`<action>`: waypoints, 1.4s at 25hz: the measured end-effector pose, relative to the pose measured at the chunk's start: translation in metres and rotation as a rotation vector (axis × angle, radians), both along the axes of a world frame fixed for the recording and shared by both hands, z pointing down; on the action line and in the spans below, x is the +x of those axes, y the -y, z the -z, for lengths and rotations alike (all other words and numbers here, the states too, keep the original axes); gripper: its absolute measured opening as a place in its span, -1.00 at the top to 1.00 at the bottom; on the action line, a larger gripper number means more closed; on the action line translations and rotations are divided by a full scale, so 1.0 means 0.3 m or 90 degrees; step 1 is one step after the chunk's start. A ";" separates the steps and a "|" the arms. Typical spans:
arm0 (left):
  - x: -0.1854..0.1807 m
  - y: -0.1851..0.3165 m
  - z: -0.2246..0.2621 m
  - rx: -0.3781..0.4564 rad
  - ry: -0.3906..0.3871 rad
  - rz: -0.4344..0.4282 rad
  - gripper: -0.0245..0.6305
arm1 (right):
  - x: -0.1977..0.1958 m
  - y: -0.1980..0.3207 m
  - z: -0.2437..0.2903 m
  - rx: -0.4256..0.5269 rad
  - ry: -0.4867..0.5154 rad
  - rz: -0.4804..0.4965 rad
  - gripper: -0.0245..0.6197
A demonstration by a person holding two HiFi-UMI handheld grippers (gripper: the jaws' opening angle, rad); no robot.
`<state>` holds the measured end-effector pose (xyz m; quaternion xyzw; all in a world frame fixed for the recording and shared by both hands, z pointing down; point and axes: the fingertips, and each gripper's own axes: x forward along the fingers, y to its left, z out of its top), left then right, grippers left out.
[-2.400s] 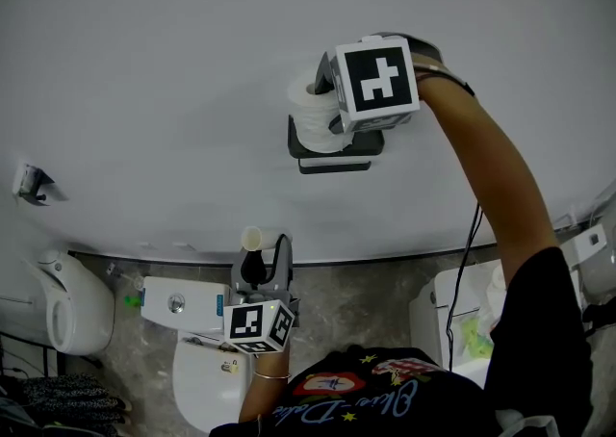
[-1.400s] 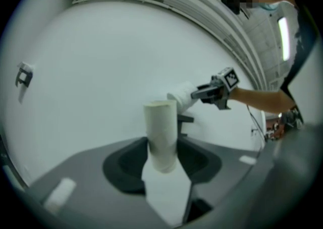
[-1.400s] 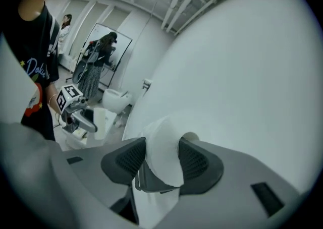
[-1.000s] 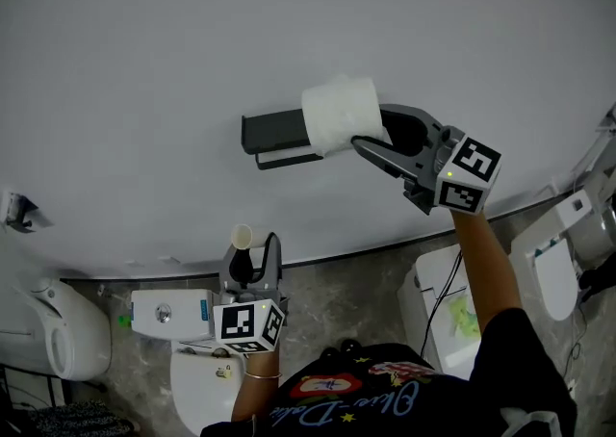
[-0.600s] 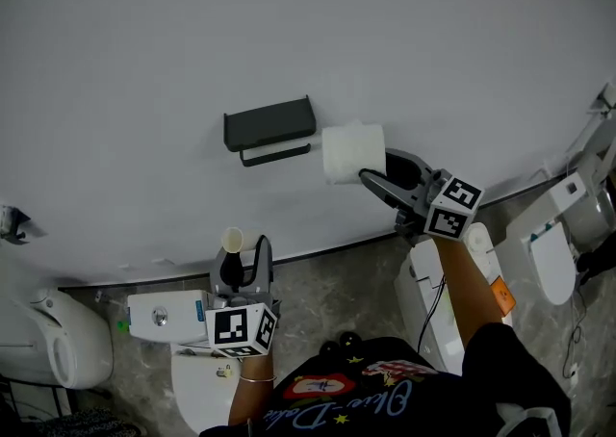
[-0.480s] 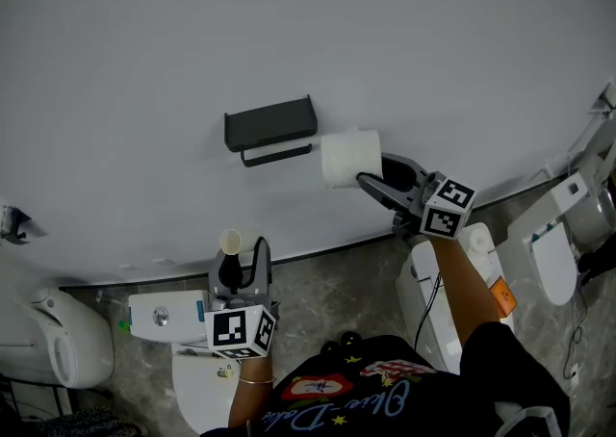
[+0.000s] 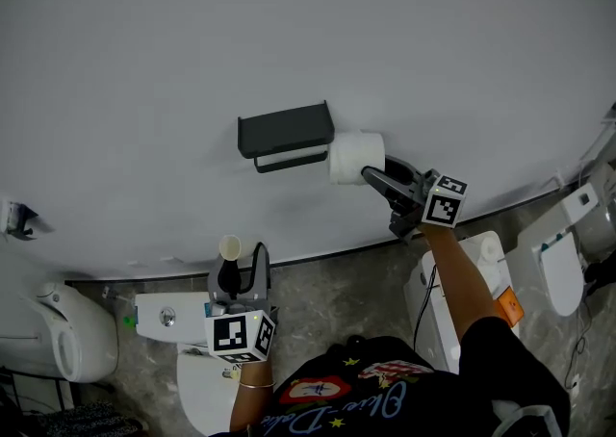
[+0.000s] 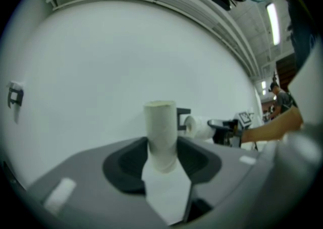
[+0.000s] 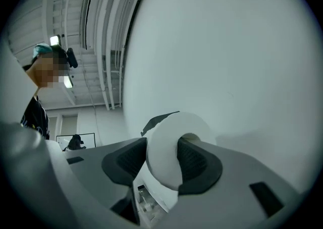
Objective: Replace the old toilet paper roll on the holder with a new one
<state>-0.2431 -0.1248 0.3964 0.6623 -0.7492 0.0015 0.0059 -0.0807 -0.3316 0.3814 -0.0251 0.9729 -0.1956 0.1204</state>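
A black wall holder point(image 7: 286, 129) hangs on the white wall, its bar bare. Just off its right end is a full white paper roll point(image 7: 356, 158), with my right gripper point(image 7: 371, 173) shut on it. In the right gripper view the roll point(image 9: 169, 160) sits pinched between both pads, with the holder point(image 9: 157, 119) behind it. My left gripper point(image 7: 236, 262) stays low over the toilet, shut on an upright empty cardboard tube point(image 7: 229, 248). In the left gripper view a flap of paper hangs from the tube point(image 8: 160, 132).
A toilet point(image 7: 207, 382) with its tank point(image 7: 173, 308) stands below my left gripper. More white toilets stand at the right point(image 7: 558, 252) and at the lower right point(image 7: 452, 295), and a white fixture at the far left point(image 7: 48, 339). The floor is grey stone.
My right gripper has carried the white roll from against the holder down to just off its right end, turning as it went. The left gripper and its tube have stayed put.
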 end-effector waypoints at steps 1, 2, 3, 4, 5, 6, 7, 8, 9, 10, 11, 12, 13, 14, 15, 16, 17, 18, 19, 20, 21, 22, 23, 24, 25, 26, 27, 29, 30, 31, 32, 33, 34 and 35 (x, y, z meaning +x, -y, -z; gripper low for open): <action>-0.003 0.002 -0.001 -0.001 0.001 0.000 0.40 | -0.009 0.003 -0.003 -0.001 -0.002 0.003 0.30; -0.003 0.004 0.000 -0.001 0.002 0.000 0.40 | -0.020 0.004 -0.005 0.001 -0.008 0.006 0.30; 0.002 0.007 0.003 0.000 0.002 -0.001 0.40 | -0.030 0.003 -0.005 0.004 -0.013 0.011 0.30; 0.010 0.010 0.006 0.001 0.003 -0.002 0.40 | -0.038 0.000 -0.005 0.007 -0.017 0.017 0.30; 0.018 0.011 0.009 0.002 0.003 -0.003 0.40 | -0.045 -0.004 -0.004 0.009 -0.020 0.022 0.30; 0.021 0.010 0.010 0.003 0.002 -0.004 0.40 | -0.056 -0.009 -0.003 0.010 -0.023 0.028 0.30; 0.019 0.008 0.009 0.004 0.000 -0.003 0.40 | -0.070 -0.015 -0.003 0.011 -0.026 0.033 0.30; 0.013 0.006 0.008 0.004 -0.001 -0.002 0.40 | -0.087 -0.020 -0.004 0.011 -0.028 0.039 0.30; 0.011 0.004 0.008 0.004 0.000 0.000 0.40 | -0.102 -0.024 -0.004 0.010 -0.030 0.044 0.30; 0.016 0.005 0.007 0.004 0.001 0.002 0.40 | -0.107 -0.026 -0.005 0.009 -0.030 0.049 0.30; 0.033 0.008 0.006 0.004 0.004 0.004 0.40 | -0.100 -0.024 -0.008 0.007 -0.030 0.054 0.30; 0.057 0.014 0.004 0.003 0.005 0.006 0.40 | -0.085 -0.021 -0.011 0.005 -0.029 0.057 0.30; 0.082 0.021 0.002 0.003 0.007 0.008 0.40 | -0.068 -0.016 -0.015 0.003 -0.028 0.060 0.30; 0.103 0.027 0.000 0.003 0.008 0.010 0.40 | -0.055 -0.012 -0.019 0.002 -0.028 0.062 0.30; 0.116 0.030 0.000 0.004 0.009 0.011 0.40 | -0.051 -0.010 -0.023 0.003 -0.029 0.064 0.31; 0.118 0.028 0.000 0.004 0.009 0.012 0.40 | -0.059 -0.013 -0.024 0.007 -0.032 0.066 0.31; 0.104 0.022 0.000 0.004 0.007 0.012 0.40 | -0.083 -0.023 -0.023 0.012 -0.038 0.068 0.31; 0.076 0.011 -0.001 0.005 0.004 0.012 0.40 | -0.124 -0.040 -0.021 0.019 -0.047 0.069 0.31; 0.041 -0.003 -0.002 0.005 0.000 0.012 0.40 | -0.174 -0.060 -0.019 0.027 -0.057 0.071 0.31; 0.010 -0.017 -0.004 0.005 -0.004 0.011 0.40 | -0.220 -0.081 -0.017 0.034 -0.068 0.075 0.31; -0.008 -0.026 -0.006 0.005 -0.008 0.011 0.40 | -0.255 -0.099 -0.016 0.039 -0.078 0.081 0.31; -0.014 -0.029 -0.007 0.006 -0.010 0.010 0.40 | -0.280 -0.111 -0.014 0.042 -0.086 0.088 0.31; -0.014 -0.029 -0.007 0.007 -0.011 0.010 0.40 | -0.298 -0.119 -0.013 0.044 -0.091 0.094 0.31; -0.011 -0.028 -0.006 0.008 -0.012 0.011 0.40 | -0.314 -0.126 -0.013 0.044 -0.095 0.101 0.31; -0.009 -0.028 -0.004 0.009 -0.013 0.012 0.40 | -0.329 -0.134 -0.014 0.042 -0.098 0.106 0.31; -0.008 -0.031 -0.003 0.010 -0.013 0.013 0.40 | -0.343 -0.142 -0.018 0.040 -0.099 0.111 0.31; -0.009 -0.034 -0.003 0.010 -0.014 0.015 0.40 | -0.354 -0.150 -0.022 0.039 -0.099 0.113 0.31; -0.015 -0.043 -0.005 0.009 -0.014 0.018 0.40 | -0.371 -0.158 -0.027 0.039 -0.096 0.109 0.31; -0.020 -0.047 -0.006 0.009 -0.013 0.020 0.40 | -0.376 -0.157 -0.029 0.040 -0.096 0.107 0.31; -0.024 -0.050 -0.007 0.008 -0.013 0.022 0.40 | -0.378 -0.156 -0.029 0.043 -0.097 0.105 0.31; -0.028 -0.054 -0.007 0.008 -0.014 0.024 0.40 | -0.379 -0.155 -0.030 0.046 -0.099 0.103 0.31; -0.031 -0.057 -0.007 0.008 -0.015 0.025 0.40 | -0.379 -0.155 -0.030 0.051 -0.101 0.102 0.31; -0.032 -0.060 -0.007 0.008 -0.016 0.027 0.40 | -0.379 -0.157 -0.031 0.057 -0.103 0.102 0.31; -0.032 -0.062 -0.008 0.008 -0.016 0.027 0.40 | -0.379 -0.159 -0.031 0.061 -0.103 0.102 0.31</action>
